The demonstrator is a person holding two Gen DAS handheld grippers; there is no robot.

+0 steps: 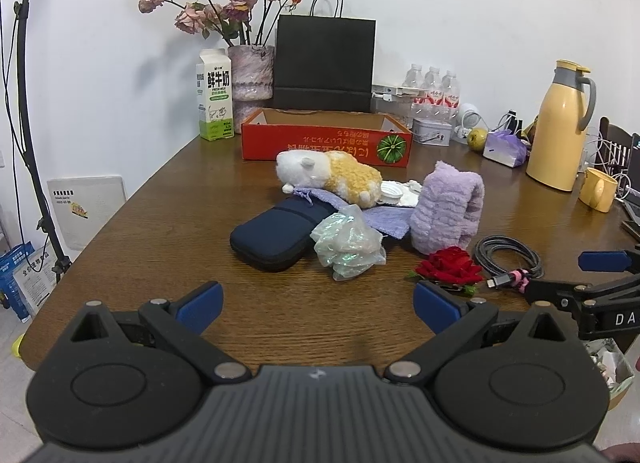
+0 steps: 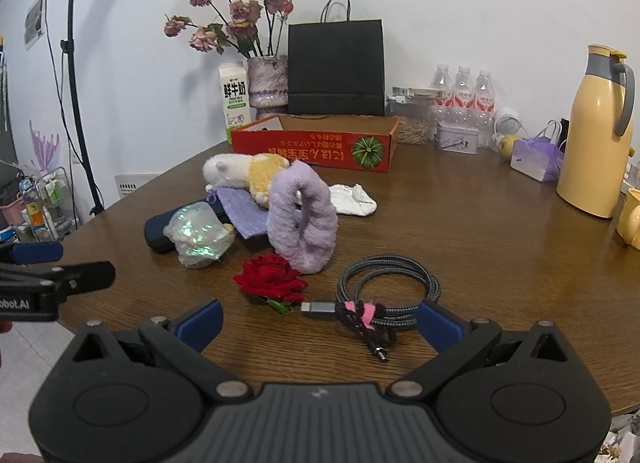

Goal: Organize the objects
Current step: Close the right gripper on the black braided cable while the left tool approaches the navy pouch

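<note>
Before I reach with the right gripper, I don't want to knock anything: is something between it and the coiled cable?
Nothing visible: the cable lies on bare table just ahead of the open right gripper; the red rose sits beside it.

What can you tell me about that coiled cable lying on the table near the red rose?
The cable looks like a grey-and-black braided charging lead, wound into a loose flat coil on the wooden table. A pink tie bunches its near end, where a silvery plug points toward the red rose without clearly touching it; a second, smaller plug sticks out toward the camera. It lies just ahead of the right gripper, whose jaws are open. The fluffy purple band stands behind it, apart.
</note>
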